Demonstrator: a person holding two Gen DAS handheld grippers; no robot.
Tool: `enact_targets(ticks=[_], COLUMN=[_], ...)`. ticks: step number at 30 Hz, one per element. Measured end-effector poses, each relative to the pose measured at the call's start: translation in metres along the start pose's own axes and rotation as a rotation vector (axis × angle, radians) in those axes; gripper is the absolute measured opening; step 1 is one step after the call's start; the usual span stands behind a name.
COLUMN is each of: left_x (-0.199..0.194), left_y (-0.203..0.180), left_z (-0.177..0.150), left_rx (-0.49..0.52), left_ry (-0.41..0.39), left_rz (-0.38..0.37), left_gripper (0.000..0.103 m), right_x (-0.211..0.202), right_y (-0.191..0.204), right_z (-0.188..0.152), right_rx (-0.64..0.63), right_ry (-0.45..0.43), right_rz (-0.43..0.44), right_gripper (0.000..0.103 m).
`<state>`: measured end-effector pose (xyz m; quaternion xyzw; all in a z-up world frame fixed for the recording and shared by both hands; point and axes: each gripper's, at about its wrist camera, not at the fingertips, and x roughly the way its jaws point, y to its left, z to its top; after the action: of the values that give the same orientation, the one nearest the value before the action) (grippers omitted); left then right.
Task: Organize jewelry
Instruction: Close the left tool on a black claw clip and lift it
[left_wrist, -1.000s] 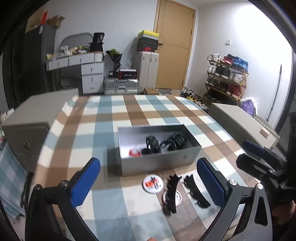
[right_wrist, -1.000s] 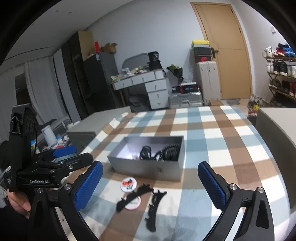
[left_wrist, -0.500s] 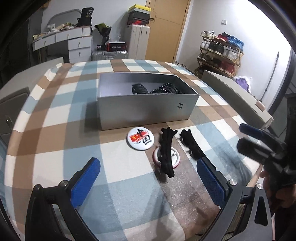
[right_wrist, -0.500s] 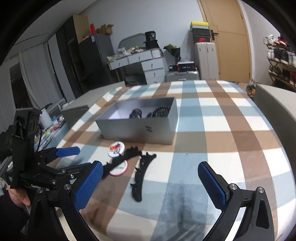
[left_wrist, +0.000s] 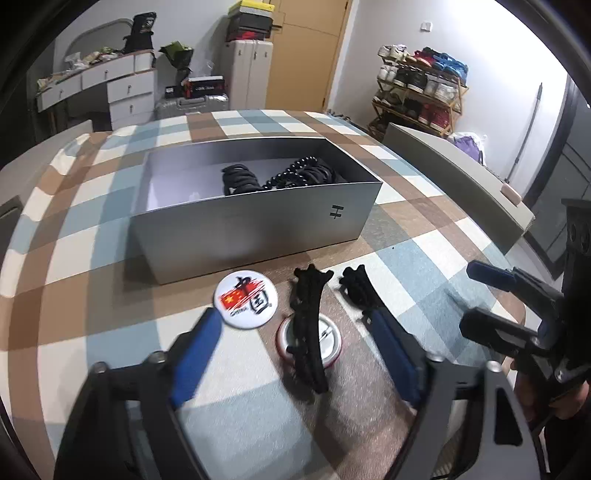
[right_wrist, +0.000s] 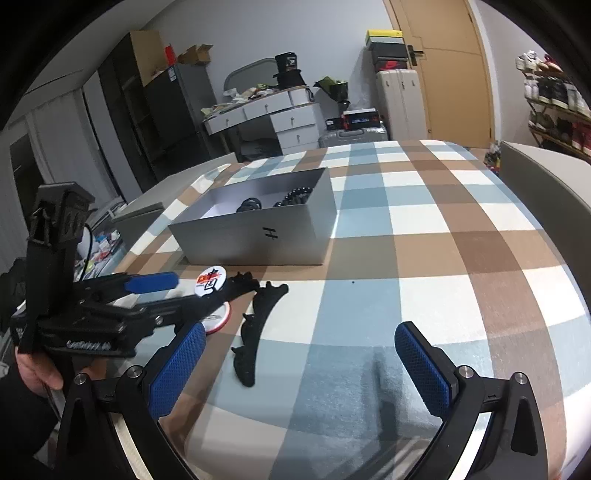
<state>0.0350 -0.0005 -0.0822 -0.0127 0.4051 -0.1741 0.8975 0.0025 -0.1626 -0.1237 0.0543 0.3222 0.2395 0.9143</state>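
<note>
The long black toothed plastic hair clip (left_wrist: 308, 328) lies on the checked tablecloth (left_wrist: 110, 332) in front of the open grey rectangular box (left_wrist: 255, 221), draped across a round red-rimmed badge (left_wrist: 334, 349), with a second black clip (left_wrist: 360, 290) just beside it. A careless pinch could catch the badge too, or knock the neighbouring clip away. The left gripper (left_wrist: 295, 354) is spread wide and empty, straddling the clip; the right gripper (right_wrist: 301, 363) is also spread wide, holding nothing.
</note>
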Motion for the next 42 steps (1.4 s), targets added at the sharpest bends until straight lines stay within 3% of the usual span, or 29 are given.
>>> enact_targets(ticks=[5, 7, 9, 14, 16, 21, 31, 42], left_x=[0.01, 0.014, 0.017, 0.019, 0.019, 0.019, -0.004, -0.026], left_y=[-0.004, -0.007, -0.007, -0.013, -0.013, -0.013, -0.012, -0.001], left_z=[0.005, 0.006, 0.006, 0.005, 0.006, 0.007, 0.013, 0.012], left_rx=[0.024, 0.037, 0.036, 0.057, 0.052, 0.051, 0.045, 0.002], left_ry=[0.039, 0.059, 0.075, 0.099, 0.102, 0.1, 0.02, -0.034], left_rz=[-0.018, -0.007, -0.018, 0.005, 0.0, -0.002, 0.019, 0.031], left_gripper=[0.042, 0.038, 0.026, 0.021, 0.014, 0.013, 0.013, 0.013], right_x=[-0.001, -0.002, -0.002, -0.002, -0.003, -0.005, -0.004, 0.014], right_y=[-0.003, -0.004, -0.004, -0.004, -0.005, -0.004, -0.003, 0.012], right_z=[-0.002, -0.003, -0.003, -0.004, -0.004, -0.004, 0.0, 0.005], right_rx=[0.018, 0.017, 0.019, 0.021, 0.021, 0.023, 0.036, 0.011], right_ry=[-0.002, -0.004, -0.005, -0.006, -0.01, -0.012, -0.006, 0.048], right_rz=[0.006, 0.006, 0.009, 0.016, 0.018, 0.021, 0.015, 0.038], right_gripper=[0.103, 0.103, 0.103, 0.103, 0.103, 0.103, 0.103, 0.1])
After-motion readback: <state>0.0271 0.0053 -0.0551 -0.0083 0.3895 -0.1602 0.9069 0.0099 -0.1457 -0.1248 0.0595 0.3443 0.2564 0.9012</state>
